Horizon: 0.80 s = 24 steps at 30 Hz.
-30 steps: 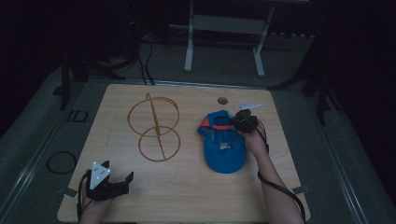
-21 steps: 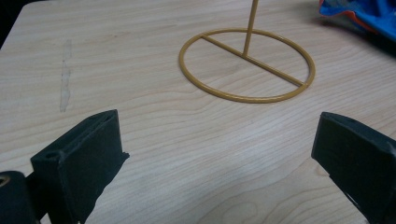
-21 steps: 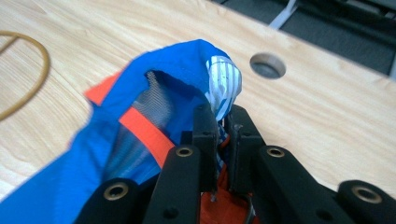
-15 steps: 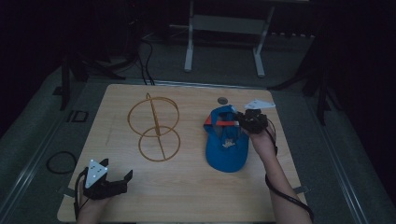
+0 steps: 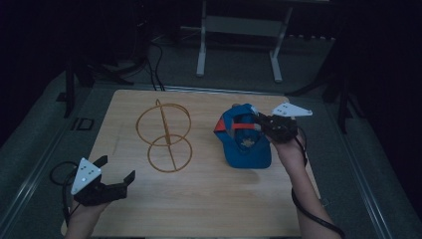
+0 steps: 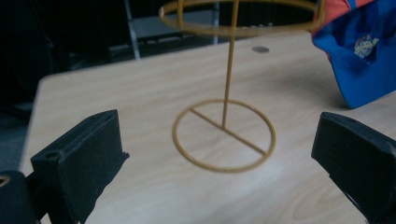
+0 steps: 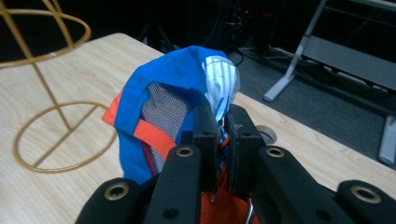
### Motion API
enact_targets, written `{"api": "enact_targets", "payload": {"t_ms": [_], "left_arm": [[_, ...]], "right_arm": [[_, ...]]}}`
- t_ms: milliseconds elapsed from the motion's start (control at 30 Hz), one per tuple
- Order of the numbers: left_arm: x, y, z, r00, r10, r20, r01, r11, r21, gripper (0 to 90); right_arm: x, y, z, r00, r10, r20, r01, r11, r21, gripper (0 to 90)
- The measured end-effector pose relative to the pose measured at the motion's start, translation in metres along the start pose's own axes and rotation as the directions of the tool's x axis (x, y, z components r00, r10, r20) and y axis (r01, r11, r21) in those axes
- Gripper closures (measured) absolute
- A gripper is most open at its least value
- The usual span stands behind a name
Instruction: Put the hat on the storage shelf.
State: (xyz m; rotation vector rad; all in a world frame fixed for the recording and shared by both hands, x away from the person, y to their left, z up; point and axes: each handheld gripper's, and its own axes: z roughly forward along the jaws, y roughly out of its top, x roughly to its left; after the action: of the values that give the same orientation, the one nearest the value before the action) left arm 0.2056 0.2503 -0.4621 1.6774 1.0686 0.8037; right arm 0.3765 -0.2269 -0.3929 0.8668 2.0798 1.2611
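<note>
The right tongs (image 5: 260,126) are clenching on the back edge of the blue cap (image 5: 245,142), pinching fabric near the orange band, and the cap is hanging off them with its brim sloping down toward the worktop (image 5: 199,199). In the right gripper view the jaws are standing almost closed with only a thin fold of cloth between them. That looks like the weak point: the bite is taking in little material, so the cap could be slipping free while being carried, especially if it swings. Off to the far side of these tongs, the gold wire stand (image 5: 164,137) is standing upright on its ring base; it looks light, so a dragging brim or a low approach might be tipping it over rather than seating the cap on its top ring.

The right forearm is reaching forward along the worktop's edge, wrist bent inward, tongs lying roughly level and pointing toward the stand. The left tongs (image 5: 115,172) are hovering released and holding nothing, jaws wide, aimed at the stand's base ring ahead of them, the hand low at the near edge.
</note>
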Motion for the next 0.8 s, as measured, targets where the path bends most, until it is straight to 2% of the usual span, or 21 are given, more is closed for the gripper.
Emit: {"api": "enact_targets", "payload": {"t_ms": [67,233,433,533,600,633,667,700,800], "left_arm": [[-0.002,0.011,-0.002,0.9997,0.022,0.005,-0.022,0.9997,-0.006,2.4],[-0.007,0.043,-0.001,0.9983,0.043,0.040,-0.042,0.9987,-0.030,2.4],[-0.018,0.082,0.014,0.9925,0.075,0.096,-0.073,0.9970,-0.025,2.4],[-0.027,0.099,0.025,0.9856,0.095,0.140,-0.092,0.9954,-0.028,2.4],[-0.033,0.108,0.033,0.9766,0.099,0.191,-0.092,0.9947,-0.045,2.4],[-0.037,0.112,0.036,0.9730,0.111,0.202,-0.101,0.9931,-0.059,2.4],[-0.042,0.116,0.039,0.9676,0.131,0.216,-0.118,0.9905,-0.070,5.1],[-0.047,0.120,0.043,0.9627,0.153,0.223,-0.139,0.9871,-0.079,5.1],[-0.060,0.131,0.056,0.9522,0.195,0.235,-0.184,0.9805,-0.069,5.2]], "right_arm": [[0.004,0.005,-0.006,0.9999,-0.014,-0.003,0.014,1.000,-0.007,83.9],[0.007,0.009,-0.015,0.9999,-0.016,0.002,0.016,1.000,-0.026,83.9],[0.013,0.017,-0.026,1.0000,0.000,-0.009,-0.001,0.998,-0.066,83.9],[0.018,0.020,-0.030,0.9998,-0.008,-0.020,0.006,0.997,-0.072,83.9],[0.021,0.022,-0.033,0.9995,-0.010,-0.032,0.007,0.997,-0.082,83.9],[0.023,0.022,-0.034,0.9992,-0.011,-0.038,0.008,0.996,-0.088,83.9],[0.027,0.024,-0.038,0.9982,-0.005,-0.059,-0.001,0.995,-0.104,83.9],[0.027,0.024,-0.038,0.9982,-0.005,-0.059,-0.001,0.995,-0.104,83.9],[0.035,0.027,-0.044,0.9974,-0.028,-0.066,0.020,0.993,-0.118,83.9]]}}
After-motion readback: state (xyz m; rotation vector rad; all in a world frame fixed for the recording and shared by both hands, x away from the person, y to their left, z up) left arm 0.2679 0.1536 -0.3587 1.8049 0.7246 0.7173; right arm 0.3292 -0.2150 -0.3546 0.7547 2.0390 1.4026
